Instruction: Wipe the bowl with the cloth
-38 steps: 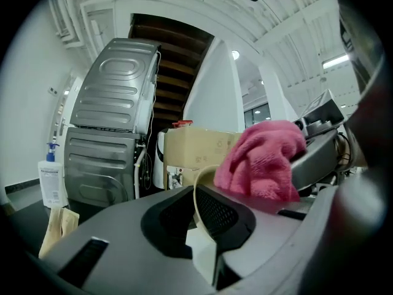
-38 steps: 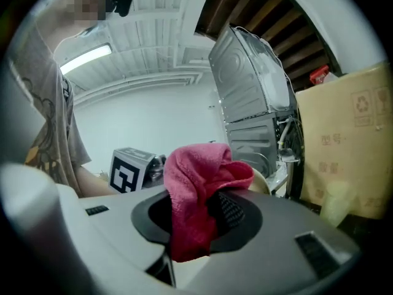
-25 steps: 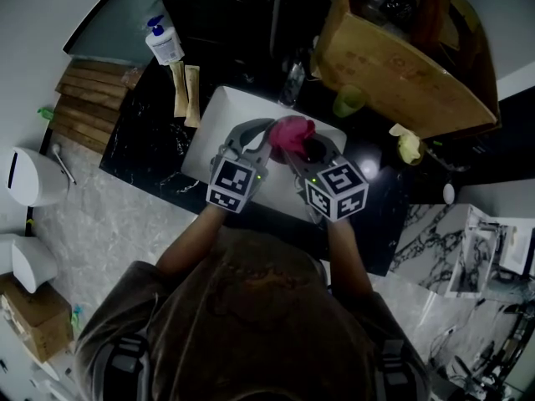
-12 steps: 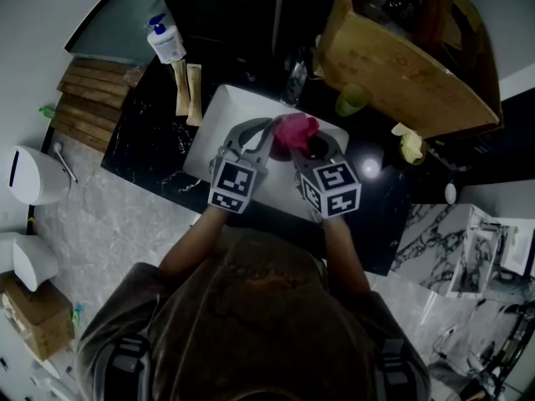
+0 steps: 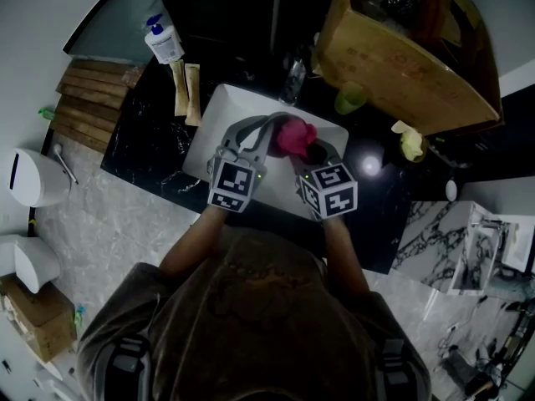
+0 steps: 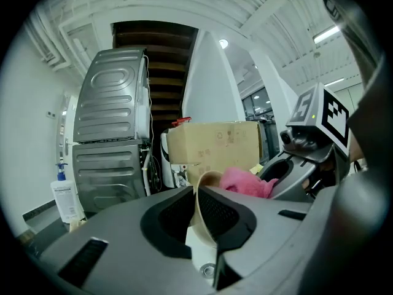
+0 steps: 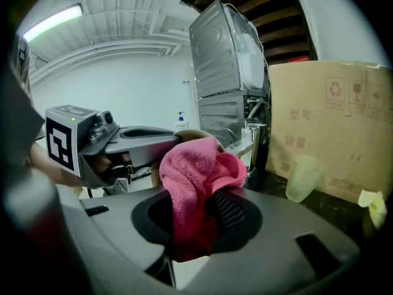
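Note:
Over the white sink (image 5: 216, 114), my left gripper (image 5: 257, 134) (image 6: 200, 196) is shut on the rim of a beige bowl (image 6: 207, 209), held on edge. In the right gripper view the bowl (image 7: 182, 134) peeks out behind the cloth. A pink cloth (image 5: 294, 137) (image 7: 191, 180) bunches between the jaws of my right gripper (image 5: 306, 152) (image 7: 198, 211), which is shut on it. The cloth (image 6: 247, 182) lies against the bowl's far side, just right of the left jaws. The bowl's inside is hidden.
A large cardboard box (image 5: 401, 57) stands behind the sink, with a pale green cup (image 5: 351, 100) (image 7: 302, 177) and a faucet (image 7: 255, 141) near it. A soap bottle (image 5: 164, 42) and two packets (image 5: 185, 90) sit at the left, beside wooden boards (image 5: 88, 98).
The right gripper has shifted slightly left and the cloth has moved a little against the bowl. The left gripper holds almost still.

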Tool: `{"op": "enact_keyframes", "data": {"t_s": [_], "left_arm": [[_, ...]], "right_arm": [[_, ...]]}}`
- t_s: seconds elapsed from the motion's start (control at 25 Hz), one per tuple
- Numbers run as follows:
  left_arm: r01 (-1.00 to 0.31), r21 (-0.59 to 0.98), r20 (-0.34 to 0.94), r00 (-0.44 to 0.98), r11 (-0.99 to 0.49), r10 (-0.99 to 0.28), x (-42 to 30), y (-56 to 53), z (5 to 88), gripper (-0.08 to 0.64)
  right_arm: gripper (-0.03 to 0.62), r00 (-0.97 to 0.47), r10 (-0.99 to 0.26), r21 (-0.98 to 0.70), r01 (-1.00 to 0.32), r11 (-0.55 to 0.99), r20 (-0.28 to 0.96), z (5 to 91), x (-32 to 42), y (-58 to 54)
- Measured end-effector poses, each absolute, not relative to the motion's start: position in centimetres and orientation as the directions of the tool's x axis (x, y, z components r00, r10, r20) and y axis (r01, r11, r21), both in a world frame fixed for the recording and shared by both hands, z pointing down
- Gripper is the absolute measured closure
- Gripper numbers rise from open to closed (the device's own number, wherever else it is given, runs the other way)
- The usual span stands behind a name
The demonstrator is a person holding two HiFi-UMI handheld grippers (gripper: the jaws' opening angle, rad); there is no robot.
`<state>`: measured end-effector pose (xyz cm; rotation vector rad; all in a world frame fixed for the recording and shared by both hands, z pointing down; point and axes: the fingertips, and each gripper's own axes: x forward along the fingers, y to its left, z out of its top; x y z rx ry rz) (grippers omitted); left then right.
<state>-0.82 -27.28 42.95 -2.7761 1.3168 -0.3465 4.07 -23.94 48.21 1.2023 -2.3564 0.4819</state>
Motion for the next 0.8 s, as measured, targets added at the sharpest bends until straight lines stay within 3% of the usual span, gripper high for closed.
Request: {"op": "enact_keyframes", "data": {"t_s": [0.44,0.8], "left_arm": [[-0.754,-0.125,0.182,0.621,-0.645,-0.762,-0.4,-27.2,43.0,0.525],[-0.720,-0.080,0.215,0.663,-0.689,-0.717,0.5,-26.6,43.9,0.531]], "right_arm": [[0.482,-0.585,-0.593,-0.152,-0.771,0.618,0.553,49.1,2.1,-22.7],[0.483,-0.613,-0.592,-0.065,-0.721,0.690,0.523,48.1,1.2,-22.6]]}}
